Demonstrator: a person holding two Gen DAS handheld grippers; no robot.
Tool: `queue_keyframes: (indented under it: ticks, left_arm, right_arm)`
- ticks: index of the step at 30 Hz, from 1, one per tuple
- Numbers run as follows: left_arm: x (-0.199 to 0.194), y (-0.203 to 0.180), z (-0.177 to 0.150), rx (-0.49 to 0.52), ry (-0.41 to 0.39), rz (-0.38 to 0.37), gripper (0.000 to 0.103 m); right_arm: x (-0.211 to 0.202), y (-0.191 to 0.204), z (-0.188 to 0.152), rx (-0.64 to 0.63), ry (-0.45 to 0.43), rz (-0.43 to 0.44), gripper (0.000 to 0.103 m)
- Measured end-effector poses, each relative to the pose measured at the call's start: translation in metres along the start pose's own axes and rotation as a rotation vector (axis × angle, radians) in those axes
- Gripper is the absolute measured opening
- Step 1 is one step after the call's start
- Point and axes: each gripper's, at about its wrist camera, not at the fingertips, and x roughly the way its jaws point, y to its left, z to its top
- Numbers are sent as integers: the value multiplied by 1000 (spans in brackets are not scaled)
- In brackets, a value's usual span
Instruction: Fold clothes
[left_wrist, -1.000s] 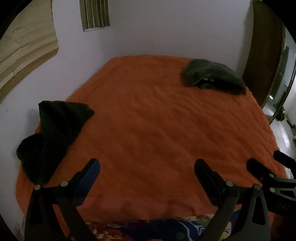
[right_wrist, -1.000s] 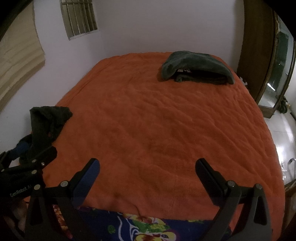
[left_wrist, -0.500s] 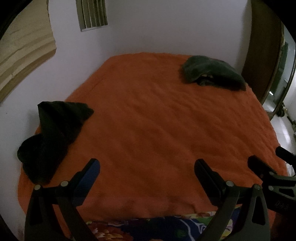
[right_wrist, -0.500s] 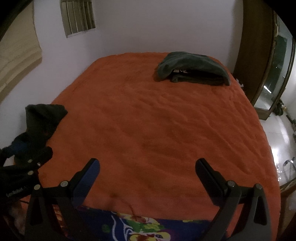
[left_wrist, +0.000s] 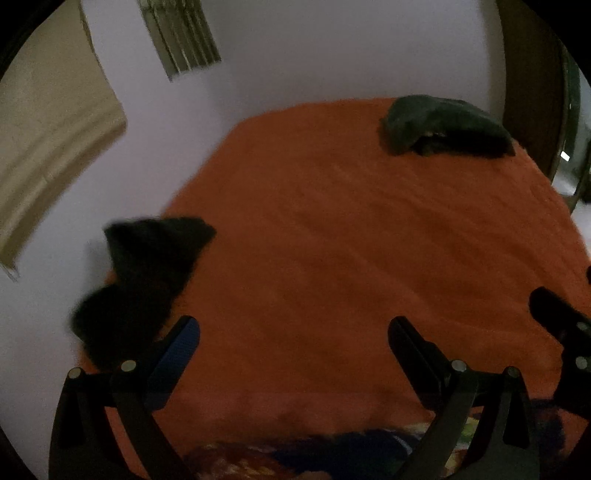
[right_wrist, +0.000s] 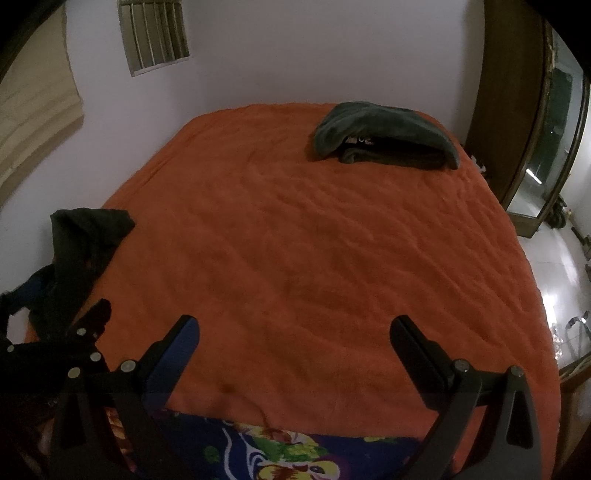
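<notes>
A crumpled black garment (left_wrist: 144, 273) (right_wrist: 81, 240) lies at the left edge of the orange bedspread (left_wrist: 351, 258) (right_wrist: 314, 258). A dark green folded cloth (left_wrist: 443, 125) (right_wrist: 384, 136) sits at the far right of the bed. My left gripper (left_wrist: 293, 328) is open above the near edge of the bed, the black garment just beyond its left finger. My right gripper (right_wrist: 294, 328) is open and empty over the near middle. Each gripper shows at the side of the other's view.
A white wall (right_wrist: 314, 55) with a barred vent (right_wrist: 155, 33) backs the bed. A brown wooden wardrobe (right_wrist: 509, 110) with a mirror stands at the right. A flowered blue sheet (right_wrist: 288, 446) shows under the bedspread's near edge. A beige hanging cloth (left_wrist: 48, 147) is on the left wall.
The left gripper has swung left and tilted, bringing the black garment closer to its left finger; its view is blurred. The right gripper has barely moved. Both stay open.
</notes>
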Motion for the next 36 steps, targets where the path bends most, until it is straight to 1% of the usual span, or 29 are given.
queue_keyframes:
  ticks: [2,5,6,8,10,16,19,20,22,24,25,29,31,35,36]
  left_arm:
    - [5,2,1,-5,15,-8,102]
    - [5,5,3,2,-1,-21,102]
    - [3,7,2,6,-11,-40,102]
    - [-1,15,-4,-11,-34,-111,102]
    - [-4,22,-10,-39,-53,-129,102]
    - [0,24,-12,-77,-42,-108,102]
    - [1,18,-11,-45,-34,-70,102]
    - [3,16,-10,-40,-27,-74,102]
    - [6,17,-8,-48,-4,-120,102]
    - [7,23,-10,-106,20,-194,102]
    - [7,26,-10,-128,25,-211,102]
    - [8,33,-9,-138,11,-211,101]
    - [8,35,-11,-160,14,-227,101]
    - [14,51,-15,-232,49,-295,101]
    - [15,56,-15,-250,57,-324,101]
  right_arm:
    - [-1,1,0,-6,2,3,103]
    - [-1,0,3,-8,5,2,103]
    - [-1,0,4,-7,6,2,103]
    - [-1,-1,5,-4,8,5,103]
    - [-1,0,4,-10,7,7,103]
    - [-2,1,3,-25,-5,13,103]
    - [-2,2,-1,-33,-10,12,103]
    - [-2,3,-1,-37,-11,10,103]
    - [-1,5,-2,-45,-12,8,103]
    - [-2,7,-3,-45,-26,-10,103]
    - [-3,9,-4,-39,-39,-23,103]
    - [-13,16,-7,-31,-94,-23,103]
    - [-16,18,-5,-38,-111,-18,103]
    - [-16,15,-4,-43,-112,-19,103]
    - [-15,14,-3,-35,-105,-18,103]
